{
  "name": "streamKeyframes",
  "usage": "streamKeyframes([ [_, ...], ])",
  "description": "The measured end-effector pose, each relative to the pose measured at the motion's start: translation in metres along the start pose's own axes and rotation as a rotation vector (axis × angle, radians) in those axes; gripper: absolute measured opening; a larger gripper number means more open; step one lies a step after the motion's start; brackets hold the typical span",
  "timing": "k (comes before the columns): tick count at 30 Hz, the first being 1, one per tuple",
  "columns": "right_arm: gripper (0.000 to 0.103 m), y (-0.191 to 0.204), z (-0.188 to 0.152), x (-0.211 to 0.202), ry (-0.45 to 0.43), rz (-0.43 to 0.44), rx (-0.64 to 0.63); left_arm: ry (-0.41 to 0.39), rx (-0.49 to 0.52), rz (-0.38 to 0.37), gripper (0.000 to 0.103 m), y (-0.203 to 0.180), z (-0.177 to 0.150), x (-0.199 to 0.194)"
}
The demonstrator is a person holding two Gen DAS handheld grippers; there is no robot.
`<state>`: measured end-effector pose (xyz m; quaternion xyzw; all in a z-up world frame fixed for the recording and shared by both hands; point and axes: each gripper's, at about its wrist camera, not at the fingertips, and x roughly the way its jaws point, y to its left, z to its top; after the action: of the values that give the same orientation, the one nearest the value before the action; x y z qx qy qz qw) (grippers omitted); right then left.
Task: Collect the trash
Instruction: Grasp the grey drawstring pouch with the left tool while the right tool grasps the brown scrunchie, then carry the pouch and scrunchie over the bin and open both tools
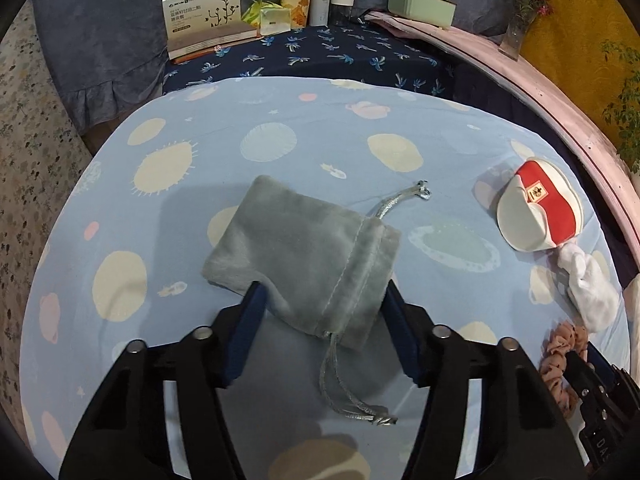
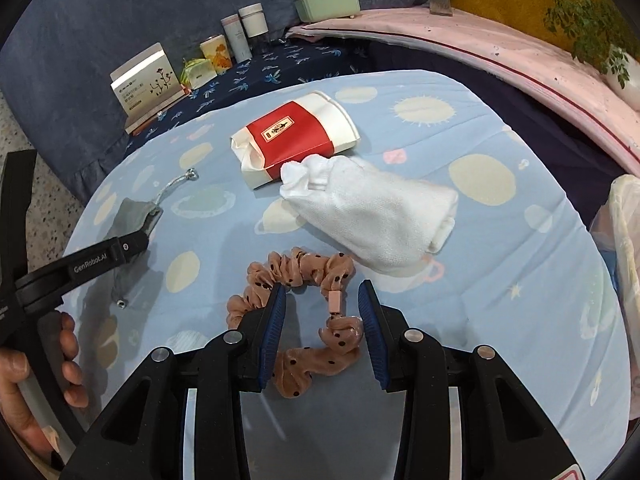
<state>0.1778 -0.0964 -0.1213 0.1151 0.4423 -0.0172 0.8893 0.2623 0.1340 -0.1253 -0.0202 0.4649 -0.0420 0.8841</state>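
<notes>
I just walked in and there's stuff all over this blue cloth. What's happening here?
A person holds a gripper in each hand over the table. The left gripper straddles the neck of a grey drawstring pouch, jaws apart. The right gripper sits over a pink dotted scrunchie, jaws also apart, not yet gripping. A crushed red-and-white paper cup and a white cloth bundle lie untouched further back.

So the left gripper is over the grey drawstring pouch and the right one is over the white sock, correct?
Not quite. The right gripper is over the pink scrunchie, as the right wrist view shows; the white sock lies beyond it. The left gripper is indeed over the grey drawstring pouch.
</notes>
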Motion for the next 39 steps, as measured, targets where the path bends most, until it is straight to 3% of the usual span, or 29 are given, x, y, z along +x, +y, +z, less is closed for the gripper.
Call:
streamKeyframes([
  [2,0.03,0.0,-0.002,-0.001,-0.005,-0.007,-0.002,-0.011,-0.004,0.004,0.036,0.001,0.0,-0.002],
  [4,0.019,-0.001,-0.005,-0.003,-0.004,-0.004,0.001,-0.013,-0.013,-0.005,0.016,0.003,-0.002,-0.005],
  [5,0.014,-0.001,-0.006,-0.003,-0.002,-0.002,0.005,-0.008,-0.02,-0.015,0.013,0.004,-0.004,-0.007],
  [11,0.008,-0.005,-0.025,-0.019,0.013,0.012,0.027,0.003,-0.008,-0.048,0.01,-0.009,-0.029,-0.029],
  [26,0.008,-0.028,-0.081,-0.109,-0.038,-0.008,0.047,0.023,0.016,-0.156,0.01,-0.06,-0.123,-0.108],
  [39,0.008,-0.036,-0.103,-0.16,-0.089,-0.047,0.02,-0.024,0.048,-0.202,0.01,-0.083,-0.161,-0.158],
])
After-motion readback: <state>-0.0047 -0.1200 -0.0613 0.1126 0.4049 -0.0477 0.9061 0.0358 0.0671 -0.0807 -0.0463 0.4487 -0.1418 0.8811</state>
